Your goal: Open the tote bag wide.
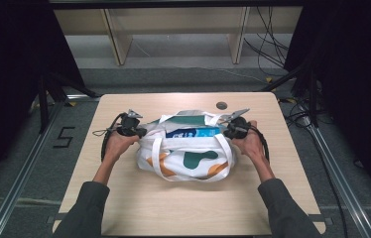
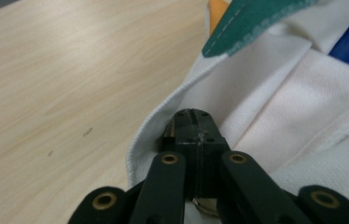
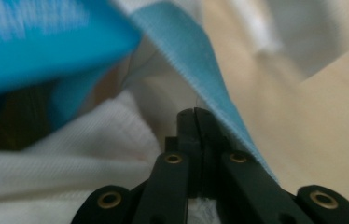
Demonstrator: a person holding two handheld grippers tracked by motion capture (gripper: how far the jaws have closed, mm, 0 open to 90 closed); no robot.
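A white cloth tote bag with green and orange shapes and white straps lies in the middle of the wooden table. A blue box shows in its open top. My left gripper is shut on the bag's left rim; in the left gripper view the jaws pinch the white hem at the gripper's tip. My right gripper is shut on the bag's right rim; in the right gripper view its tip clamps white cloth beside a light blue edge.
A round cable hole sits in the table near its far edge. Pale wooden shelving legs stand on the floor behind. Cables trail at the back right. A metal rail runs along the table's left side.
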